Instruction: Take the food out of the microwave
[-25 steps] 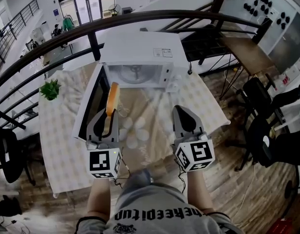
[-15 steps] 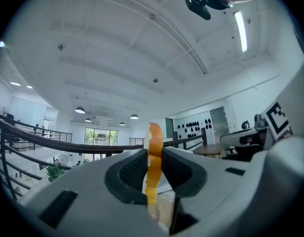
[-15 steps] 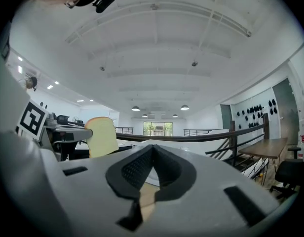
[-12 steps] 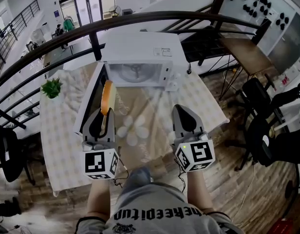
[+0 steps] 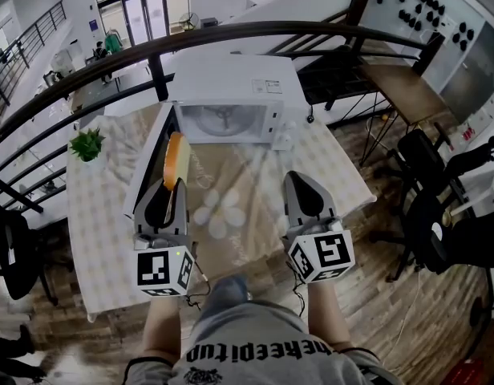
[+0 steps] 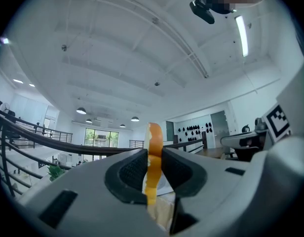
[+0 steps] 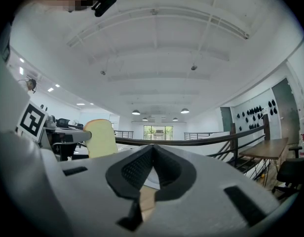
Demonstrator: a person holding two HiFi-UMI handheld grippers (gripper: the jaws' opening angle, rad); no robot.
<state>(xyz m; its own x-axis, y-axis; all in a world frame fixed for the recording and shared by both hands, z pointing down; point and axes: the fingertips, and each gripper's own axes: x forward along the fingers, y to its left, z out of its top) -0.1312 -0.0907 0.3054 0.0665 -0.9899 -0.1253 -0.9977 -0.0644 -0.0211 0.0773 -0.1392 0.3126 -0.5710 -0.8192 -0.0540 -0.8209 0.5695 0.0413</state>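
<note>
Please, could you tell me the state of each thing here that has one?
Microwave: door open.
Bread slice: out of the microwave, held upright on edge.
Left gripper: shut on the bread slice.
Right gripper: shut, empty.
Potted plant: upright.

The left gripper [image 6: 153, 156] has its jaws clamped on an upright, edge-on bread slice [image 6: 154, 138], with a dark railing [image 6: 53, 145] behind the slice.

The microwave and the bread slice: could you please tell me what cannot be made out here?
- Microwave label print: head view, too small to read.
- Anything left in its cavity: head view, too small to tell.
- Bread slice lower end: head and left gripper views, hidden between the left gripper pads.
</note>
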